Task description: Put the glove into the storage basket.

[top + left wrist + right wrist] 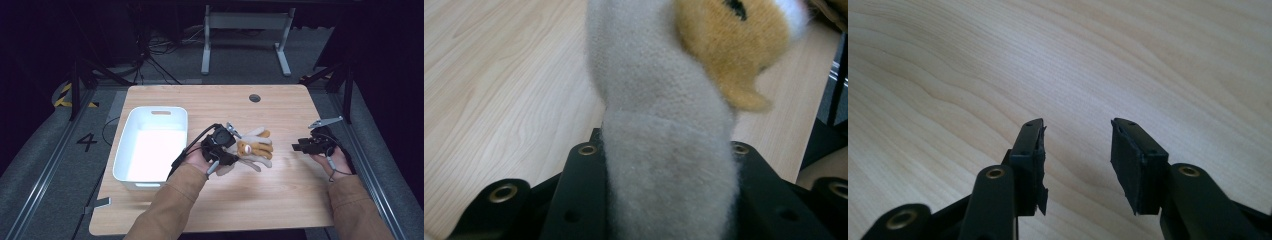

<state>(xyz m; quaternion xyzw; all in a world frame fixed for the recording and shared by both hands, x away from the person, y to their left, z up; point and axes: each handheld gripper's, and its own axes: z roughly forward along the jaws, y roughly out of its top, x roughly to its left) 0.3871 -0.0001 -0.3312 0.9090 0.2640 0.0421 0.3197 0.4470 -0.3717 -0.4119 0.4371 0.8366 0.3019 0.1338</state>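
Beside the white bin (pixel 150 145), the left gripper (pixel 226 159) clamps the plush glove (pixel 255 147); the right gripper (pixel 300 146) stands parted, empty.

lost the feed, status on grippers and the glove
Left gripper shut on glove. Right gripper open, nothing between. White bin beside glove.
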